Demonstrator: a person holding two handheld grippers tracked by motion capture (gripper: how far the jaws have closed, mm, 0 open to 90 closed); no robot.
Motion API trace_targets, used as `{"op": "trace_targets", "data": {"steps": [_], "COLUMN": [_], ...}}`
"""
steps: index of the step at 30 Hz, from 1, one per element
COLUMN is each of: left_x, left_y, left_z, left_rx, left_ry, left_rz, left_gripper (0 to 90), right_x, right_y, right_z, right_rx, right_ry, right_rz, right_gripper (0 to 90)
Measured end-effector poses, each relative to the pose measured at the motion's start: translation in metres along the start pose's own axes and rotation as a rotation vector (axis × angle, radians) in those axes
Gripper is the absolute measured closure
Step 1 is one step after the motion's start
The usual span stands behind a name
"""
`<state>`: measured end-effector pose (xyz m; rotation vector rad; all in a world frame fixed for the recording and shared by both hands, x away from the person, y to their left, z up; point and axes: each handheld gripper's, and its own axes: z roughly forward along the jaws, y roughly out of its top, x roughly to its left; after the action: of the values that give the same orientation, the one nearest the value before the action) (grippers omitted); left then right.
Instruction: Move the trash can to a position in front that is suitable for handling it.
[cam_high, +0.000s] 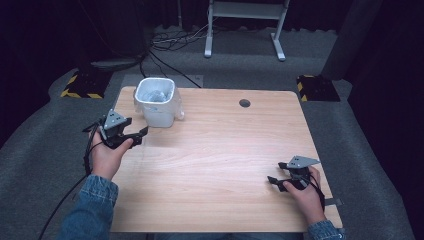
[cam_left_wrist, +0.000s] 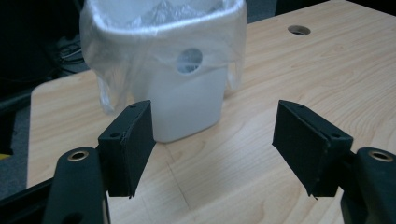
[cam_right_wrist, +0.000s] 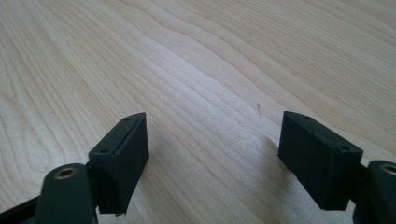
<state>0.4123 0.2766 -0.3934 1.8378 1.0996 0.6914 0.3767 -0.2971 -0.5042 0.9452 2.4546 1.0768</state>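
Observation:
A small white bin lined with a clear plastic bag stands at the back left of the wooden table. Something crumpled lies inside it. My left gripper hovers just in front and to the left of the bin, jaws pointing at it. In the left gripper view the bin stands close ahead, and the left gripper is open with nothing between its jaws. My right gripper rests low near the table's front right, held in a hand. Seen in the right gripper view, the right gripper is open over bare wood.
A round cable hole sits in the tabletop at the back centre, also seen as the hole in the left gripper view. Grey carpet surrounds the table. A white metal frame and loose cables lie on the floor beyond.

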Motion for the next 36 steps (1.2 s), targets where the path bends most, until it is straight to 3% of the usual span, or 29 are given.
{"op": "trace_targets", "data": {"steps": [8,21,24,32,36], "left_x": [-0.009,-0.023,-0.023,-0.022,-0.026], "left_y": [0.037,0.067,0.072,0.075,0.074], "left_z": [0.013,0.051,0.065,0.099,0.113], "left_rx": [-0.029,-0.079,-0.037,0.02,0.058], "left_ry": [-0.02,-0.067,-0.046,-0.021,0.002], "left_rz": [0.054,0.118,0.126,0.07,0.1], "left_gripper": [30.0,31.6,31.0,30.1,31.8], "right_x": [0.0,0.0,0.0,0.0,0.0], "right_y": [0.0,0.0,0.0,0.0,0.0], "right_z": [0.0,0.0,0.0,0.0,0.0], "right_rx": [0.0,0.0,0.001,0.001,0.001], "right_ry": [0.0,0.0,0.0,0.0,0.0], "right_rz": [0.0,0.0,-0.001,0.0,-0.001], "right_gripper": [24.2,24.3,24.3,24.3,24.3]}}
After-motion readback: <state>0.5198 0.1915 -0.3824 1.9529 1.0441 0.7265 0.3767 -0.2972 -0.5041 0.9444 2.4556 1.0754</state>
